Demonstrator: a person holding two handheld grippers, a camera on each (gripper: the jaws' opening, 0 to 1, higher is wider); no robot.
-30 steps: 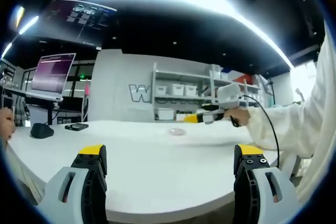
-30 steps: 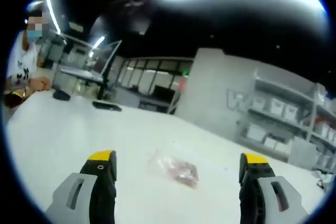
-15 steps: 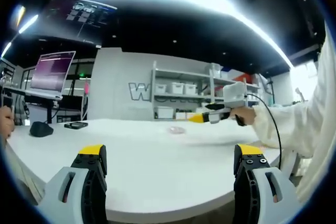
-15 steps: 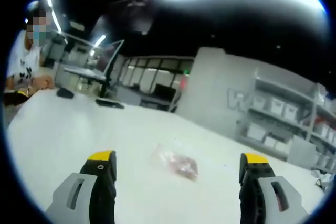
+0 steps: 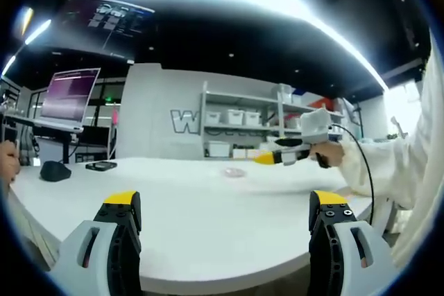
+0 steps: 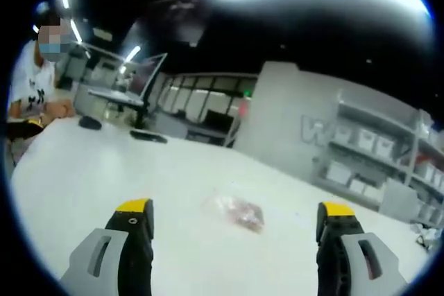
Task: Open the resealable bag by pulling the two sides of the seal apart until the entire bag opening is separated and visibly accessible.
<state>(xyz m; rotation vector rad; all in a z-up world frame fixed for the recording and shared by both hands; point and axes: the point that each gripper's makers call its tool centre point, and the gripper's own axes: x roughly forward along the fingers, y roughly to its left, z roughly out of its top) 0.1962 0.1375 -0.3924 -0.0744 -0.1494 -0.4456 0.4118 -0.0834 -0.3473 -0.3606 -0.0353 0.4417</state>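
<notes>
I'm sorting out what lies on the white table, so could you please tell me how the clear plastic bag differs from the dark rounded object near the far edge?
The clear resealable plastic bag is see-through with reddish contents; the dark rounded object is opaque black. The bag lies mid-table, ahead of the open right gripper; the dark object sits toward the far edge. Both rest on the white table, touched by neither gripper.

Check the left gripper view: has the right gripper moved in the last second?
Yes. The right gripper has drifted rightward against the shelving, hovering above the table.
</notes>
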